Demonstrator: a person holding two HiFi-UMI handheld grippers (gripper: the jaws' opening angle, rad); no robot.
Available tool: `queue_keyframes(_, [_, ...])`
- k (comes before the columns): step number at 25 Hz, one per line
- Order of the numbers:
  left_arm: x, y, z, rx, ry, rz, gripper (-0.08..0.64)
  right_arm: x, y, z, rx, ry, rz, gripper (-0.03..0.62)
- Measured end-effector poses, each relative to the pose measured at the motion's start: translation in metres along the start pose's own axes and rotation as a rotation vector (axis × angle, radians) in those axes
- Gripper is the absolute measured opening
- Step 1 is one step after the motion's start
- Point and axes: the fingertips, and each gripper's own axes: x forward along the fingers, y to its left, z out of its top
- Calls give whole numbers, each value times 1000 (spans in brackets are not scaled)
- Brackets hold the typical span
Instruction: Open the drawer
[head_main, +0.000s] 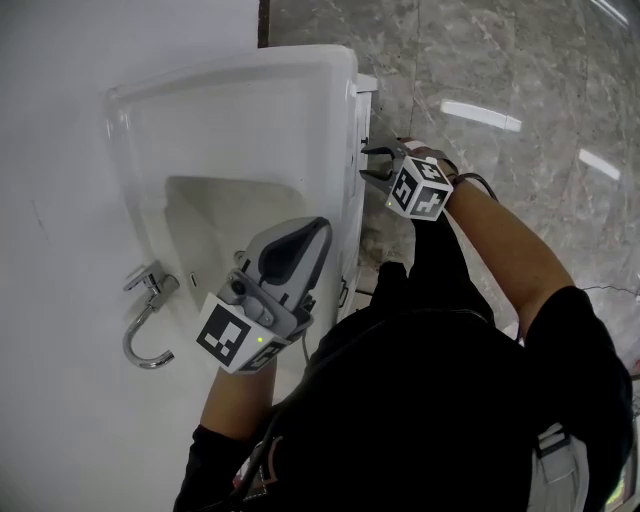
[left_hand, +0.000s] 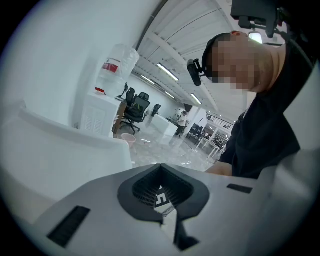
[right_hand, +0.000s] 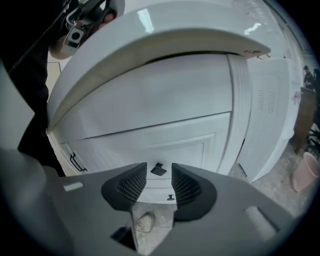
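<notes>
Facing a white panelled drawer front beneath one glossy white basin, the right tongs stand open and empty, framing two small dark knobs. The left tongs, closed on nothing, hover over the basin near one curved chrome tap.

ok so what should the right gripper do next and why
Probably ease the right gripper forward until its open jaws straddle the small black handle on the white cabinet front; the handle sits lined up in the gap but doesn't look gripped yet.
</notes>
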Motion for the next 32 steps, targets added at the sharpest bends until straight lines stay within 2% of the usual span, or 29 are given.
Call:
queue_keyframes(6, [-3,1,-5,-13,-2,-20,-6,41,-2,-15,-109,101,-17,158])
queue_keyframes(13, [-3,1,-12,-33,-4,-42,-6,76,1,-30,-121,174,-51,166])
queue_keyframes(24, [-5,5,-16,-43,-5,-38,-6,92,-4,-30,-162,203,-123,169])
queue_keyframes(32, [-6,8,-19,-46,-1,-34,-6,91,-5,-31,-170,191,-130,167])
